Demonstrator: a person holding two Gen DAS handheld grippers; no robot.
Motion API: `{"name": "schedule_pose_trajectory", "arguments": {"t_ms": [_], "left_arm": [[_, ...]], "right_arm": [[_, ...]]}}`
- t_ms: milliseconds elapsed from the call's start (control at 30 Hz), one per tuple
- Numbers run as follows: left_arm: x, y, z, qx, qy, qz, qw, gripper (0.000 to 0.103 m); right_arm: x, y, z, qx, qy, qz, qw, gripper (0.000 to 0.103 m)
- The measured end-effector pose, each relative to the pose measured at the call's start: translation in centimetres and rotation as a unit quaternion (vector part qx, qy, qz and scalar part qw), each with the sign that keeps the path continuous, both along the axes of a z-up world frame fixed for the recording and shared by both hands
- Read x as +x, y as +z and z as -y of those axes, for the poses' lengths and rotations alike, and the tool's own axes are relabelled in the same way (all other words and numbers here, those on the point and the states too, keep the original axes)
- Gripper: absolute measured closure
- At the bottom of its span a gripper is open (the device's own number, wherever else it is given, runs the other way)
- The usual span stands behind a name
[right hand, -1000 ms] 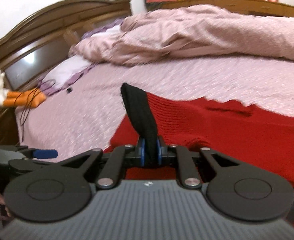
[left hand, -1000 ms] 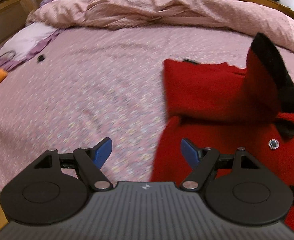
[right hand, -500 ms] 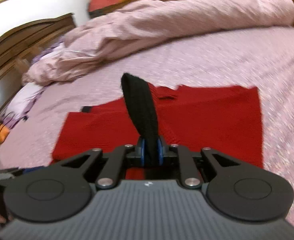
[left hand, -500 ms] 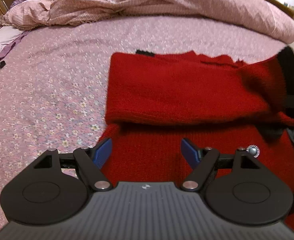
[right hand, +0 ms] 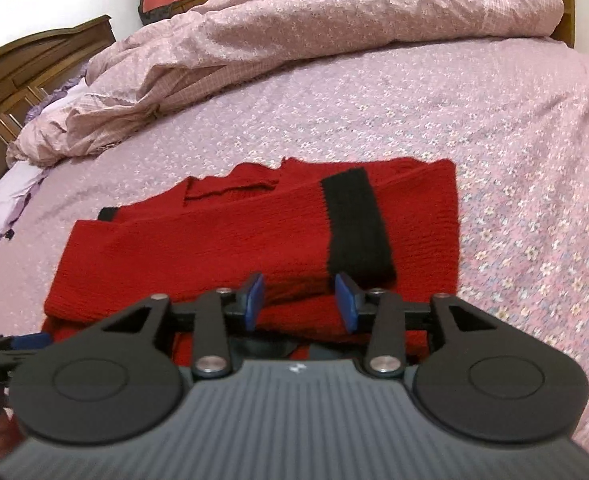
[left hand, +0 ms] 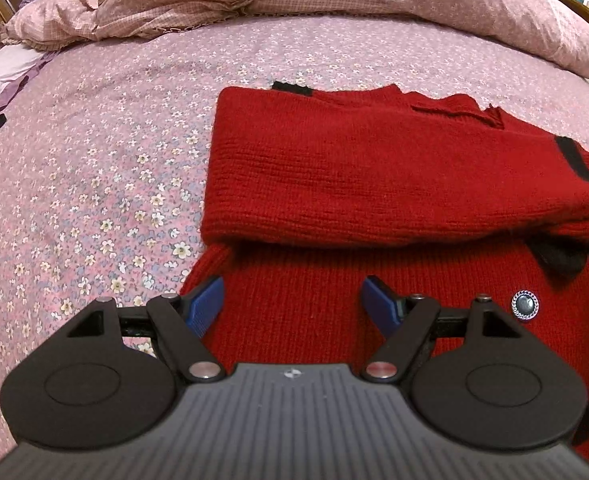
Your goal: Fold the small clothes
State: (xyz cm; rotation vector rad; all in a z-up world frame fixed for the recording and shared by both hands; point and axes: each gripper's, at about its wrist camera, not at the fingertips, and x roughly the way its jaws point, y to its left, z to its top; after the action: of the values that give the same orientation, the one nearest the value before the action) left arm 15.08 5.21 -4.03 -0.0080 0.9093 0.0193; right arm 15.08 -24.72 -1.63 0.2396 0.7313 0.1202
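Right gripper (right hand: 299, 302): jaws opening, nothing pinched between the blue pads; the black cuff (right hand: 356, 224) lies flat just ahead of them, released onto the garment. Left gripper (left hand: 292, 304): jaws spread wide, empty, hovering over the near hem of the red sweater (left hand: 374, 168).

Sweater sits mid-bed on the floral sheet (left hand: 94, 184). One sleeve (right hand: 214, 248) lies folded across the body, cuff resting near the far side edge. A second black cuff tip (left hand: 292, 87) peeks out at the far edge, so the other sleeve looks tucked in too. Judged progress: sleeve folds done; body still needs folding over into a compact packet.

Materials: coarse rib knit, thick, soft rolled fold edges; one silvery metal button (left hand: 525, 304). Rumpled pink duvet (right hand: 314, 32) heaped beyond.
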Motion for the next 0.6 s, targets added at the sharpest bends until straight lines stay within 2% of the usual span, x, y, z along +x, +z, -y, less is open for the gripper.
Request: {"name": "schedule_pose_trajectory", "arguments": {"t_ms": [167,267,500,600], "left_arm": [[0.0,0.0,0.0,0.000,0.000,-0.002,1.0000,0.023],[0.0,0.0,0.0,0.002,0.000,-0.002,1.0000,0.023],[0.2,0.0,0.2,0.008,-0.002,-0.001,1.0000,0.022],[0.3,0.3,0.2,0.007,-0.007,0.012,0.9999,0.022]], "right_arm": [[0.7,0.8,2.3,0.011,-0.033,0.011,0.999,0.058],[1.6,1.2,3.3,0.002,-0.047,0.019,0.999,0.054],[6.4,-1.3,3.1,-0.002,-0.014,-0.032,0.999,0.052],[6.8,-1.8,2.3,0.012,0.005,-0.031,0.999,0.055]]}}
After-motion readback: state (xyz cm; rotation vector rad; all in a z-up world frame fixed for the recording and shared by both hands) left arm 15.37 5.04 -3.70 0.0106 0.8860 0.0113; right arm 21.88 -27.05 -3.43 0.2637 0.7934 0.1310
